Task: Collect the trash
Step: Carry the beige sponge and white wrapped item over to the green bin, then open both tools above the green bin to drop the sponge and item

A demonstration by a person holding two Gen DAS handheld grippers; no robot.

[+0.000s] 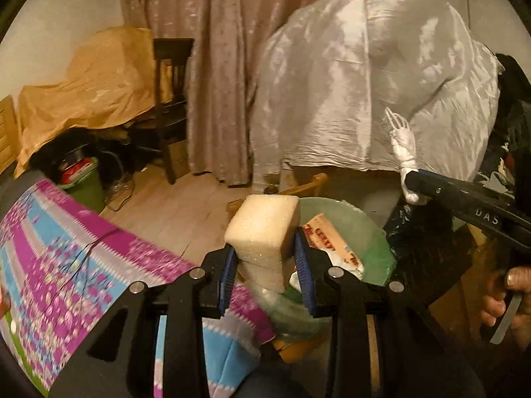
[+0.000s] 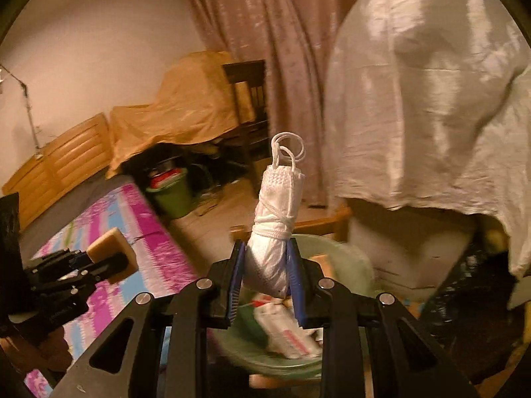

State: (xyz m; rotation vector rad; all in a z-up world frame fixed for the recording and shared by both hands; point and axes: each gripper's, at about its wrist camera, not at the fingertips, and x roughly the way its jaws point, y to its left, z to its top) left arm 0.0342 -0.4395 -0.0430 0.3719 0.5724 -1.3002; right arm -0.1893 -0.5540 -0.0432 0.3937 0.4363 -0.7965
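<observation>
Left wrist view, large shape [image 1: 371,79]: hidden under white crinkled sheeting.
Pale green plastic basin [image 1: 361,229]: partly blocked; contents blurred.
Left gripper [image 1: 265,265]: pinching cream foam sponge block [image 1: 262,229] above basin.
Right gripper [image 2: 265,273]: clamped on rolled white mask bundle [image 2: 277,229].

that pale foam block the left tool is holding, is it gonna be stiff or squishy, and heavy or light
Probably squishy: the foam block looks porous, and it narrows where the left tool clamps it. Likely light for its size, since a grip on its lower end alone holds it upright. Its rough surface should not slip easily.
</observation>
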